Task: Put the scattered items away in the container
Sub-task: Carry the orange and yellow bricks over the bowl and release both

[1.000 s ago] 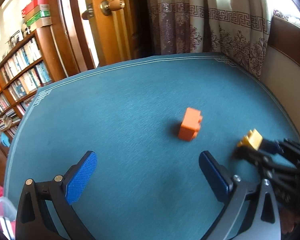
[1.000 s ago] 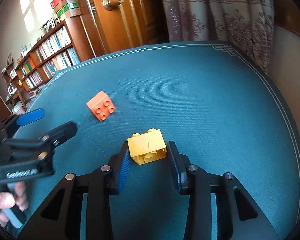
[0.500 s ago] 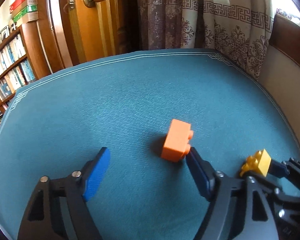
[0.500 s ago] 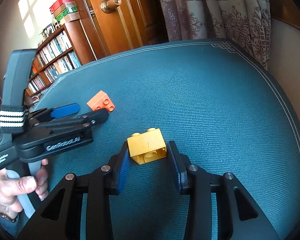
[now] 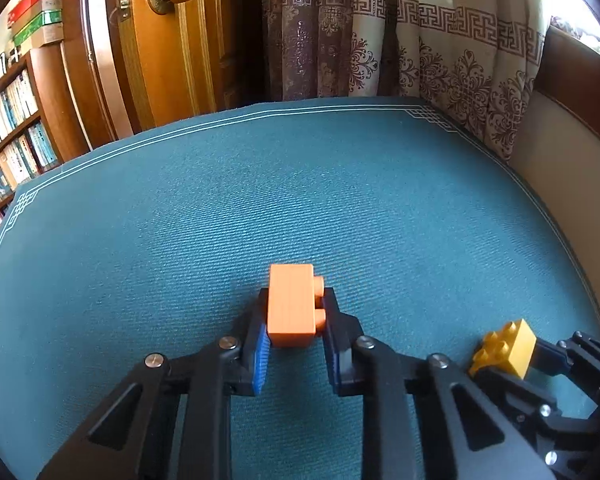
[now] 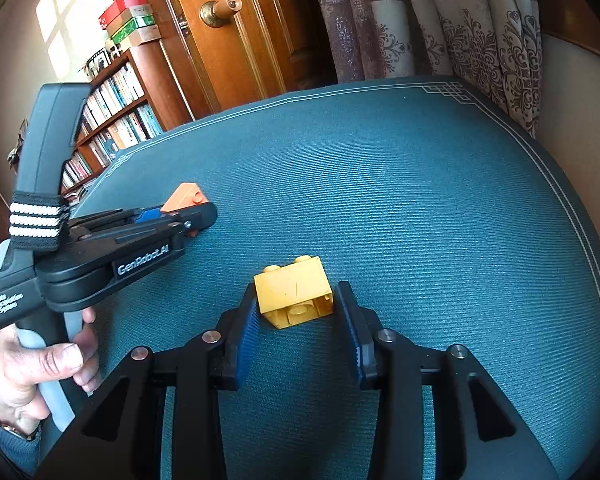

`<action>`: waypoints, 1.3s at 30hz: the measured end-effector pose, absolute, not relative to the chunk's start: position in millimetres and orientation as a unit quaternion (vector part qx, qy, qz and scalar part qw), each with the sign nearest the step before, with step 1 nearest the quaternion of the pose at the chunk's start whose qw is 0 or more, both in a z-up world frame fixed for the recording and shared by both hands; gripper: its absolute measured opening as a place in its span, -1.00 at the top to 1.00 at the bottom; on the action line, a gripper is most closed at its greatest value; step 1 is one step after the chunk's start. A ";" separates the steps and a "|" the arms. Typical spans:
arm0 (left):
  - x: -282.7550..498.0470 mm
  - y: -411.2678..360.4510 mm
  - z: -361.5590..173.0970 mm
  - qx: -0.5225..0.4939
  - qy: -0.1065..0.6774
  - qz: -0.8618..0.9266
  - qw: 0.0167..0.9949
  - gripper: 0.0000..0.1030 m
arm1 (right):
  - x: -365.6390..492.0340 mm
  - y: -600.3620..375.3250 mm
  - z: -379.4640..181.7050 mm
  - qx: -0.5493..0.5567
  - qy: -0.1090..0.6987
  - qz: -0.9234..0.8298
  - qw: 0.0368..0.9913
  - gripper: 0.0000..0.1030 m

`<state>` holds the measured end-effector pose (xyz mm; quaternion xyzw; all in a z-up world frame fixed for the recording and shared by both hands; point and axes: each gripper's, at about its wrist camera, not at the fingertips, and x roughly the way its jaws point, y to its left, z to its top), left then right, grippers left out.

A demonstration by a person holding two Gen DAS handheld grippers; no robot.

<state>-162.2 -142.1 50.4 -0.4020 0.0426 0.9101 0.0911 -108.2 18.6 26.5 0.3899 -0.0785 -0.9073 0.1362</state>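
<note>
Now | left gripper (image 5: pixel 294 328) clamps orange brick (image 5: pixel 292 305), long axis 12–6 | right gripper (image 6: pixel 298 326) pinches yellow brick (image 6: pixel 294 292) | container unseen

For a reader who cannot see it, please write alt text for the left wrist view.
The left gripper is shut on an orange toy brick over a teal tablecloth. At lower right, the right gripper holds a yellow brick. Behind are a wooden door, patterned curtains and a bookshelf.

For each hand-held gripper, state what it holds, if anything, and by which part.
Left hand-held gripper: orange brick, by its plain and studded sides. Right hand-held gripper: yellow brick, across two opposite side walls.
</note>
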 end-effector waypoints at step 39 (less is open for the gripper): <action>3.3 -247.0 104.4 -0.331 0.015 0.943 -0.025 0.49 | -56.4 -4.8 22.5 0.396 -0.028 -0.911 0.111 0.33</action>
